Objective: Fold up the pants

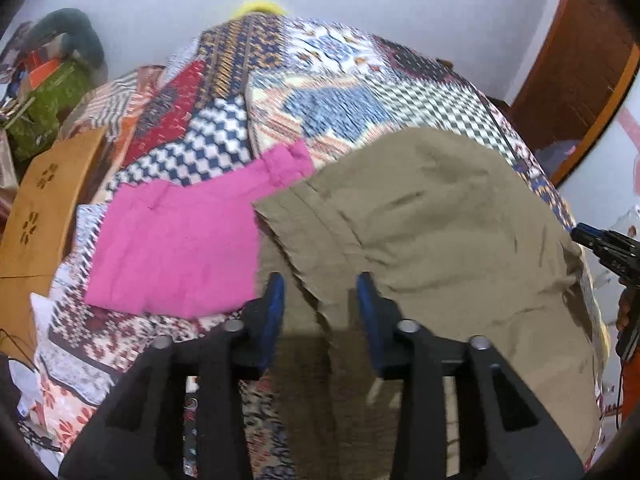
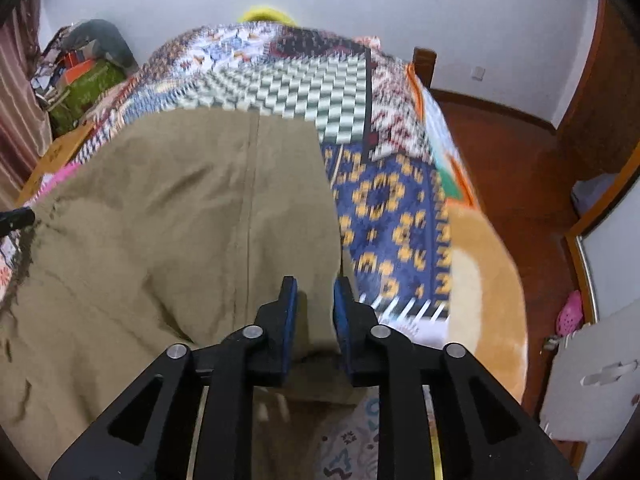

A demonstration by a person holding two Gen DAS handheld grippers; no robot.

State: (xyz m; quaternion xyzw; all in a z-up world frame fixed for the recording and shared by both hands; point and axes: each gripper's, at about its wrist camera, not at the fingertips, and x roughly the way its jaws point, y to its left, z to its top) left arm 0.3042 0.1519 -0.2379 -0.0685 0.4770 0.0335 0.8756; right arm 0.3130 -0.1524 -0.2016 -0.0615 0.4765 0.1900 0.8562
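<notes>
Khaki pants (image 1: 432, 224) lie spread over the patterned quilt (image 1: 320, 80) on the bed. In the left wrist view my left gripper (image 1: 320, 292) is open, with the pants' left edge lying between its blue pads. In the right wrist view the pants (image 2: 180, 220) fill the left half, and my right gripper (image 2: 315, 292) stands partly open with the pants' right edge between its pads. The right gripper also shows at the right edge of the left wrist view (image 1: 600, 244).
A folded pink garment (image 1: 180, 240) lies on the quilt left of the pants. A wooden bedside table (image 1: 36, 216) stands at the left, with a green bag (image 1: 56, 100) behind it. Wooden floor (image 2: 520, 184) and a door (image 1: 576, 72) lie to the right.
</notes>
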